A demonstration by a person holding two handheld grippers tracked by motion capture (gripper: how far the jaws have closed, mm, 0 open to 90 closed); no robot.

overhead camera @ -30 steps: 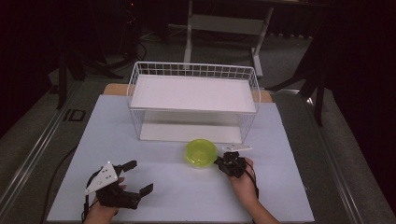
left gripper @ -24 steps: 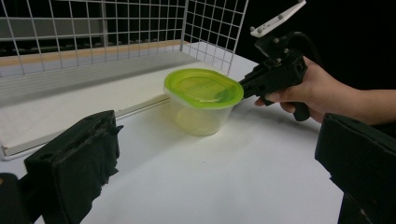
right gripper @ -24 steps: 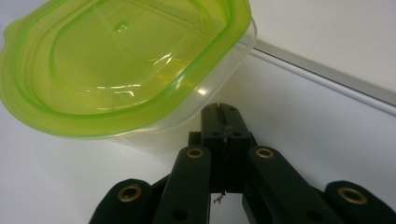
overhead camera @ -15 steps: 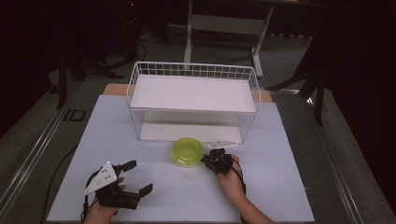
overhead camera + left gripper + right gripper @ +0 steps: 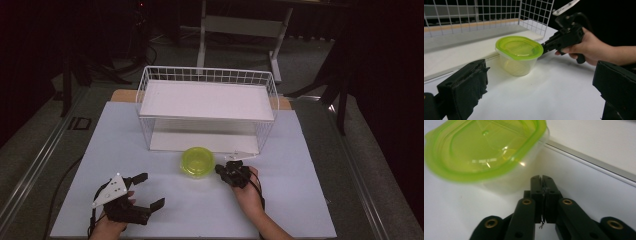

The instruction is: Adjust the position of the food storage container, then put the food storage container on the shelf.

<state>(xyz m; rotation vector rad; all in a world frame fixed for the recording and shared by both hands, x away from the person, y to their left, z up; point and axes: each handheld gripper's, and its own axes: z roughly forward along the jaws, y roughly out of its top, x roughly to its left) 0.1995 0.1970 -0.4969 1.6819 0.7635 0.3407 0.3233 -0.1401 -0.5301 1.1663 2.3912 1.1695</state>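
1. The container sits on the white table, just in front of the wire rack, near the middle of the rack's front edge.
2. It stands upright, lid up. From the high view the lid reads almost round; the left gripper view shows a slightly oval outline, with the longer run going roughly side to side along the rack's front.
3. Materials: a glossy, translucent lime-green lid with a raised rim and moulded ridges, over a clear, soft-cornered plastic tub that narrows toward its base.
4. The right gripper is at the container's right side, its tip touching or just short of the lid's edge; which one, I cannot tell.
5. In the right gripper view its black jaws are pressed flat together with nothing between them, pointing at the tub wall under the rim.
6. The left gripper lies low near the table's front left, well apart from the container, jaws spread wide and empty.
7. The rack is white-coated wire mesh with a smooth white shelf; the table surface is matte white.
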